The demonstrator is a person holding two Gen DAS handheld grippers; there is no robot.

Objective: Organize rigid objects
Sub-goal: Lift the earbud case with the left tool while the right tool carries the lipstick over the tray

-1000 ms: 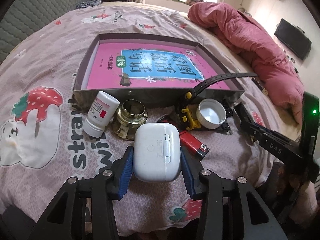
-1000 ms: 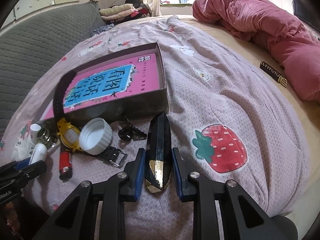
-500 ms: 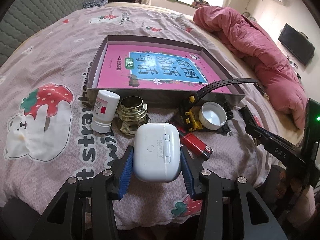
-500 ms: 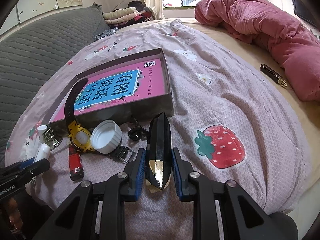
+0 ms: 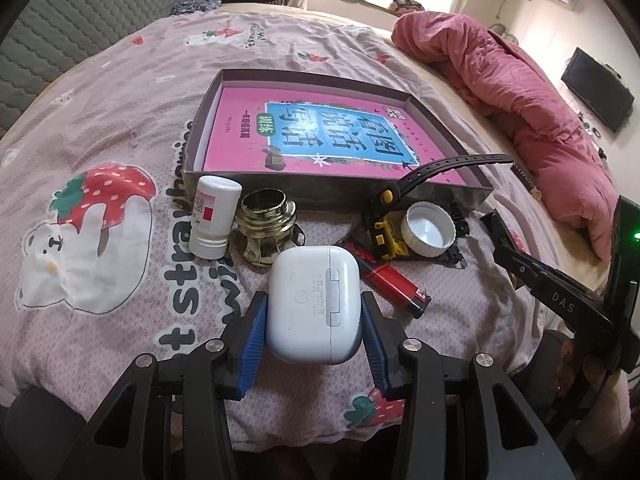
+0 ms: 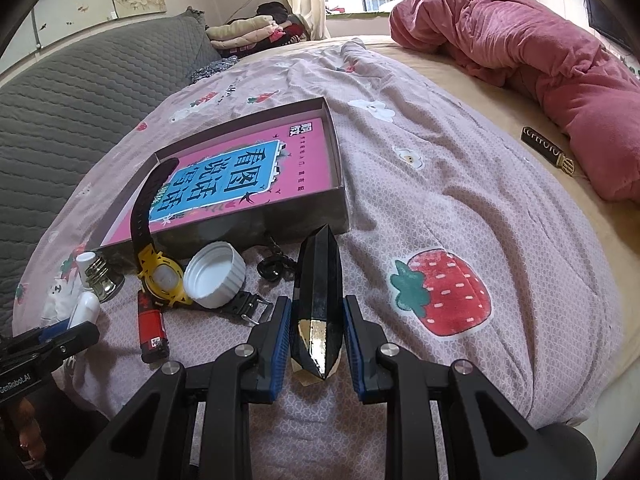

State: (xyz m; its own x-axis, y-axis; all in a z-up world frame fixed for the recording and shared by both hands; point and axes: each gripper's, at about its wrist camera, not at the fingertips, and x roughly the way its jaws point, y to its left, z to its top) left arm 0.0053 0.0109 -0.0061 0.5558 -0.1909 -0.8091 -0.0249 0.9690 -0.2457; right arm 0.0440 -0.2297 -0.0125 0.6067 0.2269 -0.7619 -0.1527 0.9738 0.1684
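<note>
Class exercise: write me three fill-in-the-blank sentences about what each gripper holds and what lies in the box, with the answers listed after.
1. The left gripper is shut on a white ____.
2. The black faceted case is held by the ____ gripper.
3. The book in the box has a ____ cover.

Answers: earbud case; right; pink

Clutter is blocking the box's (image 6: 338,184) near wall: bottle (image 5: 214,216), jar (image 5: 266,220), watch (image 6: 162,276), cap (image 6: 216,274), lighter (image 6: 152,332). Open bedspread (image 6: 460,200) is lying toward the bed's right edge.

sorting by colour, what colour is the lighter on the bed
Red with a black end; the lighter shows best in the left wrist view.
</note>
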